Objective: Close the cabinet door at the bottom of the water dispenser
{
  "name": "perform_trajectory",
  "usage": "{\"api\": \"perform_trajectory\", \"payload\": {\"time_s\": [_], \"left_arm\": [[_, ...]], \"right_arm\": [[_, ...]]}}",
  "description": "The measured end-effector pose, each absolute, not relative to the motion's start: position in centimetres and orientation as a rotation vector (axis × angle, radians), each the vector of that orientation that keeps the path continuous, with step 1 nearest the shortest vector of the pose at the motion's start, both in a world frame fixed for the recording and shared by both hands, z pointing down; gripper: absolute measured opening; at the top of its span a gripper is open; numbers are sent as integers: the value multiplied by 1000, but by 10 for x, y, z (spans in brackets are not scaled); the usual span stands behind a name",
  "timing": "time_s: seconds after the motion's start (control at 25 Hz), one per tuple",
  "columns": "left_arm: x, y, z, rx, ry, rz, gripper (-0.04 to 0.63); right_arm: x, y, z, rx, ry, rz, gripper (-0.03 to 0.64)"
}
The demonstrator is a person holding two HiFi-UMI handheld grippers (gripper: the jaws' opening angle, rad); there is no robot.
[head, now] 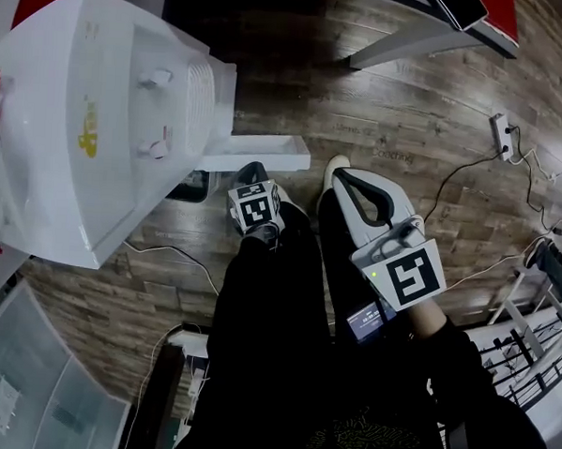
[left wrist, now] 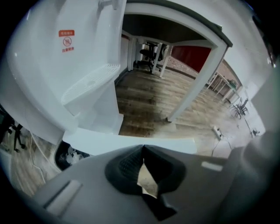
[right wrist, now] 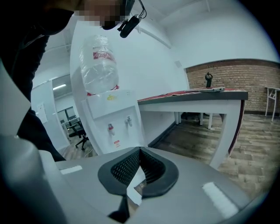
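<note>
Down low with the left gripper [head: 253, 169], tips pinched together, nothing caught between them. Right ahead of those tips, the cabinet door [left wrist: 131, 141], swung out from the foot of the water dispenser [left wrist: 65, 65] and standing open as a white slab across the nose. Touching it or just shy of it, hard to call from this angle. Past the door, on the left of the tool, a dark opening in the base, contents too murky to name. Up and to the left of the tips, the drip tray [left wrist: 89, 85] and a red warning sticker [left wrist: 66, 40]. Farther ahead, wooden floor [left wrist: 144, 100], a white table leg [left wrist: 197, 87], and off to the right a power strip [left wrist: 217, 131] on its cord.

Over to the right gripper [head: 344, 178], held out past the door's free end and apart from it. Closed here too, tip against tip, and empty. Ahead of it and to the left, the dispenser front with its two taps [right wrist: 110, 127] and the upturned bottle [right wrist: 99, 61] on top. To the right of the tool, a table [right wrist: 197, 97] with red on top, brick wall [right wrist: 236, 83] beyond. Close on the left side, the person's dark clothing [right wrist: 26, 87].
</note>
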State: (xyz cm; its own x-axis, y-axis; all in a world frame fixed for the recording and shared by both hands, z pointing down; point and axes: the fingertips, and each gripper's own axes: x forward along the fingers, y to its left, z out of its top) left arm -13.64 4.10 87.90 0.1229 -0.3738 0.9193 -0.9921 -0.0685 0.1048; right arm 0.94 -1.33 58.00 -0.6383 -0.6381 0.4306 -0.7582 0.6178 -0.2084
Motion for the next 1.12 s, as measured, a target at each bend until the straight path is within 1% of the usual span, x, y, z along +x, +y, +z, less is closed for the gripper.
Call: {"api": "perform_trajectory", "payload": {"time_s": [0.24,0.68,0.88,1.0,1.12], "left_arm": [[-134,31,883,1504,-1362,907,8],[-144,-51,881,1546,-1462,934,8],[-160,-92,872,1564,-1609,982,8],[-152,-105,861,1651,-1649,994,8],[-143,-107,869,1679,-1615,1039,8]], "right_arm": [[30,-16,577,1166,-2476,552,-5],[27,-13,598,1113,-2472,613,-5],[26,-17,607,1085,-2467,624,-5],[28,-19,612,1078,-2457,632,-5],[28,-22,615,1073,-2454,643,-5]]}}
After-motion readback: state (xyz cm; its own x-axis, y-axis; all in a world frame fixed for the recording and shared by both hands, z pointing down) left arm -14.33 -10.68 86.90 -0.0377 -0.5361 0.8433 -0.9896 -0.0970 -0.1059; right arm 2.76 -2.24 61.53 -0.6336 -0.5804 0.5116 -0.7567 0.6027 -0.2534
